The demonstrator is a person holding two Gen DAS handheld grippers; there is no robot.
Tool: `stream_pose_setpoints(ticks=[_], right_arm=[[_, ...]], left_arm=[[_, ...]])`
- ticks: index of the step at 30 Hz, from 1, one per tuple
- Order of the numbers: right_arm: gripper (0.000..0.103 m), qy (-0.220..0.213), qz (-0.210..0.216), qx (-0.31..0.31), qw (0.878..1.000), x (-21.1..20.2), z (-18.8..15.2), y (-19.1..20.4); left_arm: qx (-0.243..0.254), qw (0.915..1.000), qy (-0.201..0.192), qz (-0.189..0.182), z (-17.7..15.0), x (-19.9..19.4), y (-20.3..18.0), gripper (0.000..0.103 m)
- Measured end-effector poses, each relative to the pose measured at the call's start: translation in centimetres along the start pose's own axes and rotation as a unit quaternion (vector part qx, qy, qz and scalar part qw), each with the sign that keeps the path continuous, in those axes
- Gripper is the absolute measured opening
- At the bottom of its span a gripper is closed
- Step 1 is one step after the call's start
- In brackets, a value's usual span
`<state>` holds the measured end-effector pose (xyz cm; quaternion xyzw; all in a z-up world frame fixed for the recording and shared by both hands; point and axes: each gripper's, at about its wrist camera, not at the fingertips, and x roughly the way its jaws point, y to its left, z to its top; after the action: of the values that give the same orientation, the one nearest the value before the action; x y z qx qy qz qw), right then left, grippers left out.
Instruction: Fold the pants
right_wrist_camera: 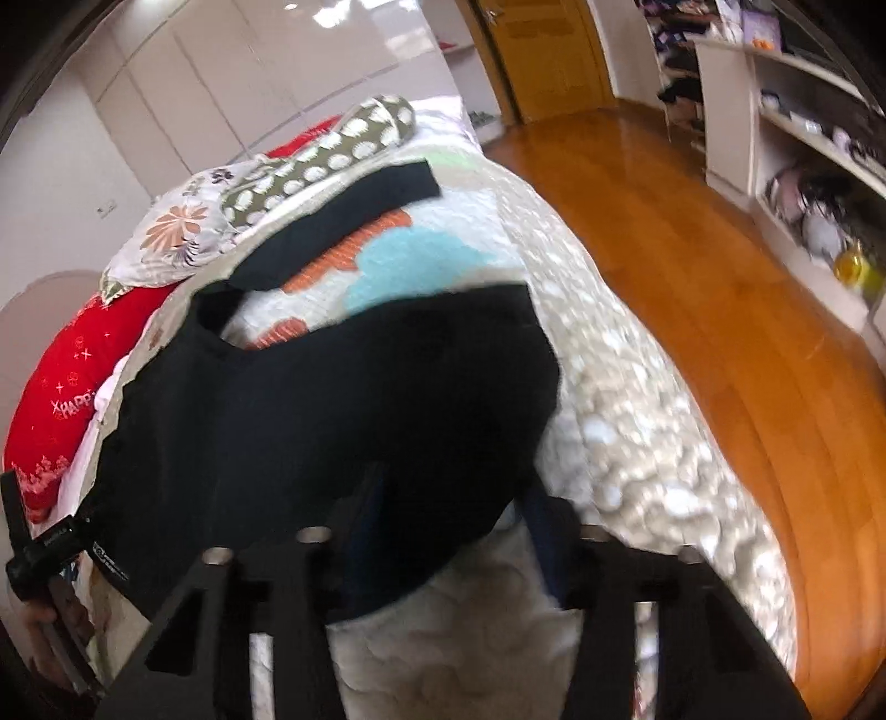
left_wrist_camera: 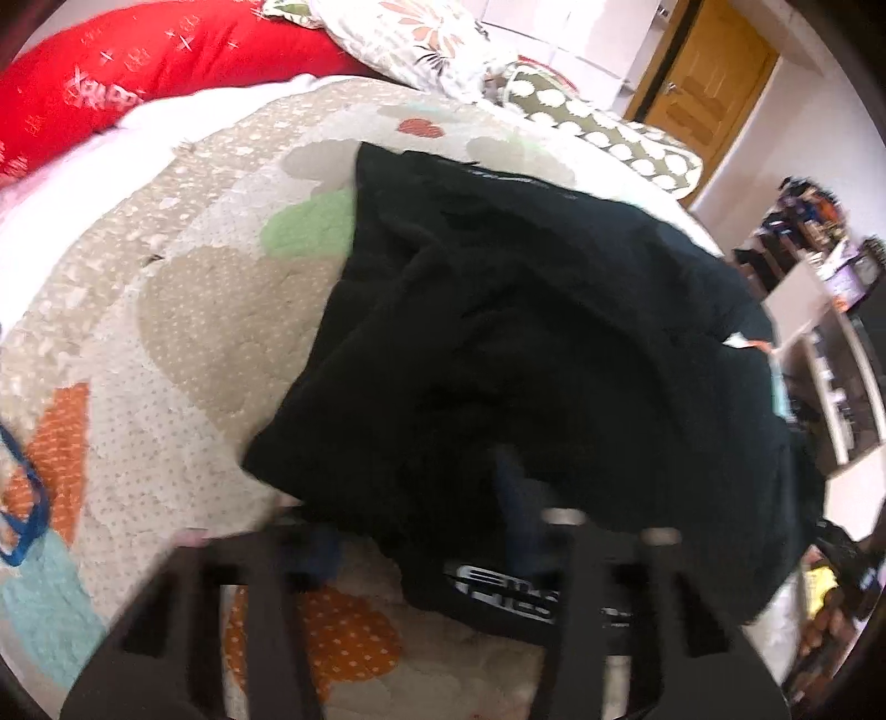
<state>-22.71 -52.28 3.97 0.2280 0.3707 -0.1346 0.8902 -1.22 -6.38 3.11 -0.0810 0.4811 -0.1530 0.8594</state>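
My left hand-held gripper (left_wrist_camera: 421,515) is clenched on the near edge of the black pants (left_wrist_camera: 531,343), which lie bunched on the quilted bed (left_wrist_camera: 166,332). My right hand-held gripper (right_wrist_camera: 448,509) has cloth between its fingers; I cannot tell whether it grips.

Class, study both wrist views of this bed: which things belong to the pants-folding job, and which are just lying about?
Belongs to the job:
black pants
left gripper
right gripper
quilt, the folding surface

Just lying about:
red pillow
floral pillow
spotted cushion
wooden door
shelves
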Motion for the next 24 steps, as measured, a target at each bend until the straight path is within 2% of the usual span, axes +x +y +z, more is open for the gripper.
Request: stream_pose_setpoints(ticks=[1, 4, 9, 14, 17, 19, 21, 24], right_arm=[[0.011, -0.004, 0.016, 0.000, 1.000, -0.1, 0.3, 0.3], [0.012, -0.019, 0.024, -0.010, 0.999, -1.3, 0.6, 1.3], [0.012, -0.038, 0.048, -0.017, 0.998, -4.5, 0.7, 1.9], [0.012, -0.017, 0.027, -0.042, 0.999, -5.7, -0.6, 2.0], [0.015, 0.024, -0.010, -0.045, 0.999, -4.2, -1.9, 1.3], [0.027, 0.043, -0.050, -0.047, 0.997, -3.5, -2.4, 0.9], [0.028, 0.038, -0.072, -0.049, 0.995, -4.1, -2.3, 0.6], [0.033, 0.006, -0.083, -0.052, 0.995, -6.1, -1.2, 0.4]], left_arm=[[-0.006, 0.9999, 0.002, -0.008, 0.2, -0.2, 0.1, 0.013], [-0.003, 0.9999, -0.011, -0.005, 0.6, -1.6, 0.3, 0.005], [-0.003, 0.9994, -0.035, -0.007, 0.1, -4.9, 1.2, 0.005], [0.014, 0.9998, -0.010, -0.003, -1.7, -4.6, 1.8, 0.006], [0.019, 0.9996, 0.007, 0.018, -3.0, -3.1, 2.1, 0.013], [0.014, 0.9996, -0.001, 0.023, -3.0, -3.6, 2.2, 0.020], [0.008, 0.9992, -0.003, 0.038, -2.7, -4.3, 2.5, 0.044], [0.012, 0.9981, -0.025, 0.055, -2.4, -6.5, 3.1, 0.050]])
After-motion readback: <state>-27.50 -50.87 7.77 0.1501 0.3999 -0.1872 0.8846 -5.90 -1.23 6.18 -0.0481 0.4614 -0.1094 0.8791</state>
